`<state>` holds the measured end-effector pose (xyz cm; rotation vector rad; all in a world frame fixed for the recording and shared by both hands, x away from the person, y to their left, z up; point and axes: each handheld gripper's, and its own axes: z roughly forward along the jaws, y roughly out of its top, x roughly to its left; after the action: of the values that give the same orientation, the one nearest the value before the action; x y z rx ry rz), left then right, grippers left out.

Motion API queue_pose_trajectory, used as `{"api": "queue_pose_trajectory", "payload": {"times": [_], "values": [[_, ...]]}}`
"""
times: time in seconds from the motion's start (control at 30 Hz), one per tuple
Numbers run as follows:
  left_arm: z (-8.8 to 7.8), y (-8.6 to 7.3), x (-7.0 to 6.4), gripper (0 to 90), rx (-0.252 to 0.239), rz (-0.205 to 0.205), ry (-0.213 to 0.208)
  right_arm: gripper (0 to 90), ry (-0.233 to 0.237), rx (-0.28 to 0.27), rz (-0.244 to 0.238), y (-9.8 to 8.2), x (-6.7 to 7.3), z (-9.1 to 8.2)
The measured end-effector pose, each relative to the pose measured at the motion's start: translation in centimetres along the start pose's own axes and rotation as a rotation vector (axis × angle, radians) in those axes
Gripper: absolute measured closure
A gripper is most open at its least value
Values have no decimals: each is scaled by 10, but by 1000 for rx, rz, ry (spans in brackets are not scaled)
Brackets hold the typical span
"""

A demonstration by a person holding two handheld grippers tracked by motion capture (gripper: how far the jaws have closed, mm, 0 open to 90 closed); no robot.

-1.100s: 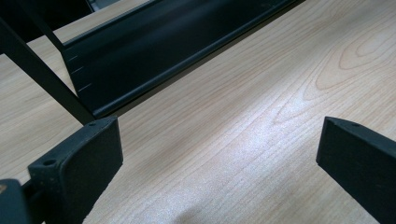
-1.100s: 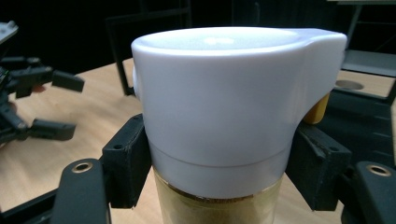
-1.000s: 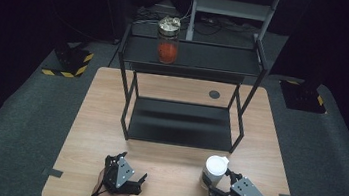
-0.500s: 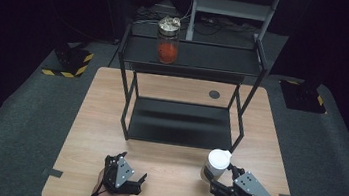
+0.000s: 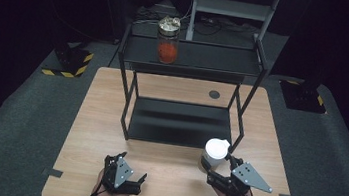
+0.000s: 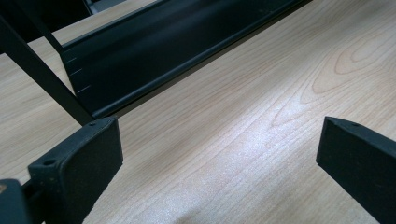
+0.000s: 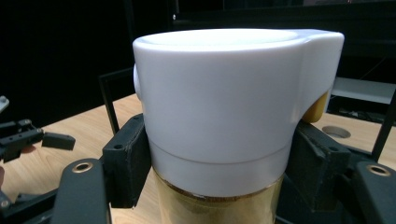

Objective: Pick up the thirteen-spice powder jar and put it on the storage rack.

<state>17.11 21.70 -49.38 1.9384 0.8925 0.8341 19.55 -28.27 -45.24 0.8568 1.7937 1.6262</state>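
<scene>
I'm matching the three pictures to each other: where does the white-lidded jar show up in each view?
High view: white-lidded jar lower right, in the right gripper.
Right gripper view: jar centre, between both jaws.
Left gripper view: not in it.
Shared landmark: black shelf rack.

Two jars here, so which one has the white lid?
The one clamped in the right gripper, at the table's near edge: the white-lidded jar with yellowish contents. The other jar stands on the black rack's top shelf, holding something red.
</scene>
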Motion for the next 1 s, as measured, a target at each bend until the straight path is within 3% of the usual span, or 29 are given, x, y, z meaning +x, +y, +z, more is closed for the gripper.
{"api": "queue_pose_trajectory", "payload": {"times": [1.0], "values": [[0,-1,1,7,-7,1,-8,296,-36,-57,-47,55,-10,12]]}}
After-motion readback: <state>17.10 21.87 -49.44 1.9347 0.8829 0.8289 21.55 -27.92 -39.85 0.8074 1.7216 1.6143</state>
